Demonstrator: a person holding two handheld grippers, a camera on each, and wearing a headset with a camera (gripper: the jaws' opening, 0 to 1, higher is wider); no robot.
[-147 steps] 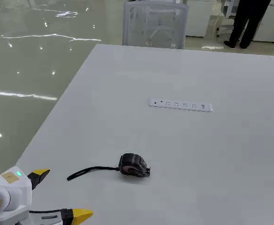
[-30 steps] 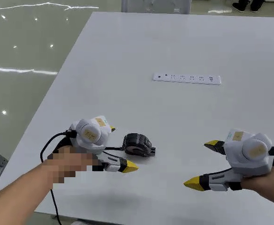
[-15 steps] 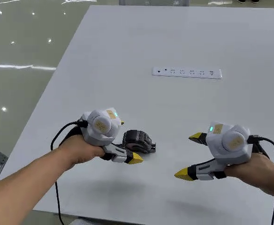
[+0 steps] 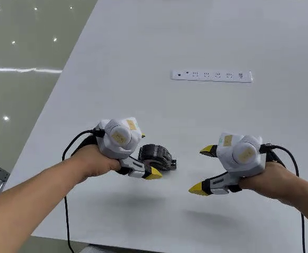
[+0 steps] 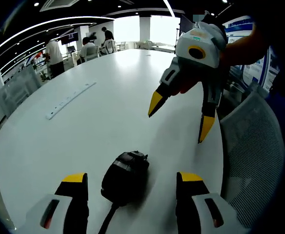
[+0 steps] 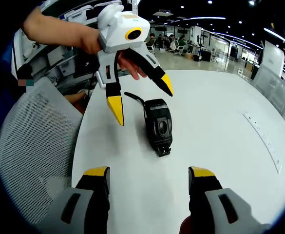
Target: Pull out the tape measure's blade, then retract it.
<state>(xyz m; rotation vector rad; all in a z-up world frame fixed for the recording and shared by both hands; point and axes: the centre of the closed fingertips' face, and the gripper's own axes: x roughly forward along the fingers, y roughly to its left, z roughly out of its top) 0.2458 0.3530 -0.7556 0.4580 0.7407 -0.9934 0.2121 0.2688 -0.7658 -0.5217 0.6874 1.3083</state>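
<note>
Lower left of the head view: the left tongs (image 4: 148, 155) are held spread wide, with one yellow tip on either side of the tape (image 4: 156, 156). In the left gripper view a gap can be seen on each side of the black case, so nothing is being pinched. A black strap (image 5: 107, 224) is seen running off the case toward the bottom edge of that view.

The tape itself is sat on the white surface (image 4: 143, 63), just left of centre and low in the head view. The blade is wound in. In the right gripper view the small end hook (image 6: 164, 152) can be made out at the near end of the case, pointed toward the right tongs.

Right of centre, at about the same height, the right tongs (image 4: 201, 169) are held spread too, with nothing between them. They are aimed at the tape but kept apart from it, with bare surface in between.

Further up and right of centre, a white power strip (image 4: 211, 76) is laid flat on the surface, well apart from everything else.

A mesh chair (image 5: 252, 156) is caught at the right edge of the left gripper view.
</note>
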